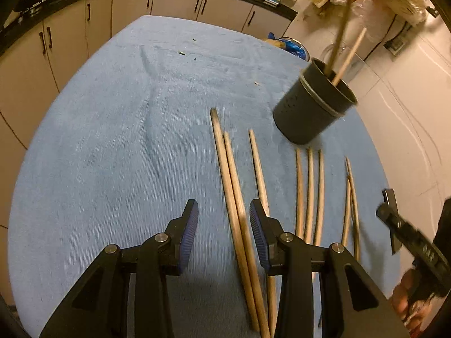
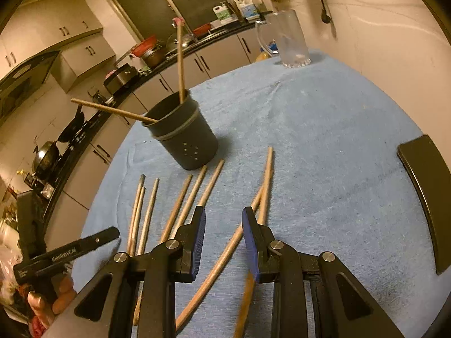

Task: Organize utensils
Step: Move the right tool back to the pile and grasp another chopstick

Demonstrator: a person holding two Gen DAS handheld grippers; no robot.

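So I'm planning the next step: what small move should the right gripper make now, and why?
Probably lower the right gripper and close on the crossed pair of chopsticks lying between its open fingers. Two chopsticks already stand in the dark holder; eight still lie on the blue cloth.

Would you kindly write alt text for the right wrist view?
An open claw hovers over wooden chopsticks lying on a blue cloth. Behind them a dark cup holds two more, with a glass jug beyond.
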